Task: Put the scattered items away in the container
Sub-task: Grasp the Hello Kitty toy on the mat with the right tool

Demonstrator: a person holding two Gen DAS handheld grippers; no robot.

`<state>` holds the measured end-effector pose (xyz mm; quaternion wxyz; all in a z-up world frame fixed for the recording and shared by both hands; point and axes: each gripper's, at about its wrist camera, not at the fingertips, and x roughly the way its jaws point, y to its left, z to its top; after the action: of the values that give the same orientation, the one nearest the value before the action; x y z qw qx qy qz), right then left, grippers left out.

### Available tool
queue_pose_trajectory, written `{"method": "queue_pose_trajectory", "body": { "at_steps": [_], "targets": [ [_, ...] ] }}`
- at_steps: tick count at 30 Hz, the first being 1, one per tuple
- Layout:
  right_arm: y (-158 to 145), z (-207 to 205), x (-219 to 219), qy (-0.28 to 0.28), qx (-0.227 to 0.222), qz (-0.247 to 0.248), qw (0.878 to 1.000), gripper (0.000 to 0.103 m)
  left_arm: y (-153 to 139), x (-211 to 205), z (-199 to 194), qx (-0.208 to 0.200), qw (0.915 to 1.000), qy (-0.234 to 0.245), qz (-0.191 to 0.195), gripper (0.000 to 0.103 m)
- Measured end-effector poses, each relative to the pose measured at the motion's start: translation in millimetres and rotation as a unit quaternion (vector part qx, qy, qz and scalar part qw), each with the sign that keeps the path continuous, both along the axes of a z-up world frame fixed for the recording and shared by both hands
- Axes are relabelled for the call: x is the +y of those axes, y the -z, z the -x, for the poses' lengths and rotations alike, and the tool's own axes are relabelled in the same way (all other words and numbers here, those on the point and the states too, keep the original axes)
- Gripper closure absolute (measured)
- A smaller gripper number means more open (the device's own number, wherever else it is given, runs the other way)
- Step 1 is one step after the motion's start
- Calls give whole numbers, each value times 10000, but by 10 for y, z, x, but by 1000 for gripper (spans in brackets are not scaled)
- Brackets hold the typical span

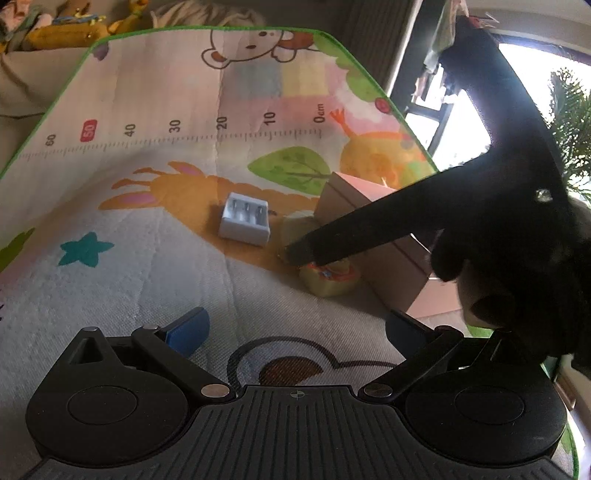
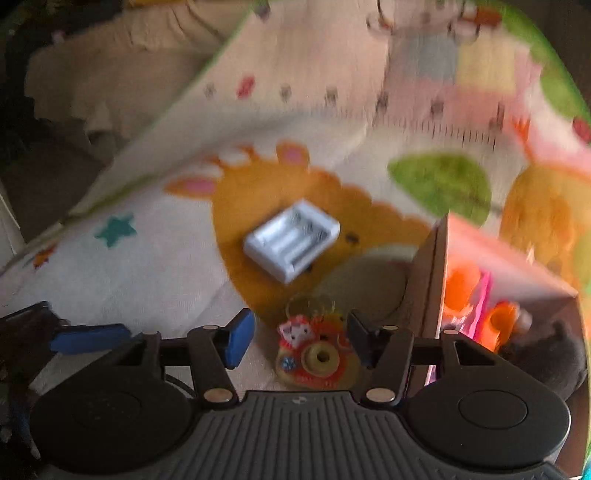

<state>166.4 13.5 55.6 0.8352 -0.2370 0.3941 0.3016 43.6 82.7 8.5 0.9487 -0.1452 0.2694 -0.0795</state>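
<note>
A small round yellow and red toy [image 2: 317, 350] lies on the play mat beside a cardboard box [image 2: 428, 280]. My right gripper [image 2: 300, 341] is open, with one blue-padded finger on each side of the toy and a gap on the left side. In the left wrist view the same toy [image 1: 330, 280] shows under the dark tip of the right gripper [image 1: 299, 254], close to the box [image 1: 369, 229]. A white battery charger [image 1: 243, 219] [image 2: 291, 240] rests on the mat farther out. My left gripper [image 1: 297, 332] hovers open over the mat, holding nothing.
The box holds orange and pink items [image 2: 465, 295]. The colourful play mat [image 1: 147, 166] has a green border, with beige bedding and soft toys [image 1: 66, 26] beyond it. A bright window and a plant [image 1: 569, 122] are at the right. The right wrist view is blurred.
</note>
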Motion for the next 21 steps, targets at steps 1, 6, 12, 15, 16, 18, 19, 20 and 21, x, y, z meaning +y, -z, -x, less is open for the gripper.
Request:
{"method": "queue_pose_trajectory", "body": {
  "at_steps": [1, 6, 12, 15, 16, 18, 19, 20, 21],
  "targets": [
    [35, -20, 27, 20, -65, 139, 9999, 47, 1, 1, 1, 0, 10000, -1, 6, 0],
    [162, -35, 116, -68, -174, 537, 9984, 45, 12, 15, -5, 36, 10000, 2, 42, 0],
    [146, 6, 114, -109, -103, 553, 9984, 50, -6, -18, 23, 43, 9999, 6, -118, 0],
    [139, 188, 62, -267, -99, 518, 9982, 50, -28, -62, 100, 72, 9994, 181, -303, 0],
    [130, 272, 17, -317, -90, 478, 9983, 50, -37, -75, 139, 84, 9990, 250, -347, 0],
    [102, 431, -108, -356, -73, 358, 9987, 51, -51, -97, 225, 106, 9983, 388, -426, 0],
    [82, 501, -183, -351, -63, 286, 9990, 51, -55, -107, 273, 122, 9977, 487, -451, 0],
    [54, 570, -275, -312, -45, 202, 9993, 51, -55, -120, 313, 140, 9971, 581, -468, 0],
    [20, 639, -377, -249, -33, 108, 9996, 51, -52, -138, 355, 153, 9964, 672, -498, 0]
  ]
}}
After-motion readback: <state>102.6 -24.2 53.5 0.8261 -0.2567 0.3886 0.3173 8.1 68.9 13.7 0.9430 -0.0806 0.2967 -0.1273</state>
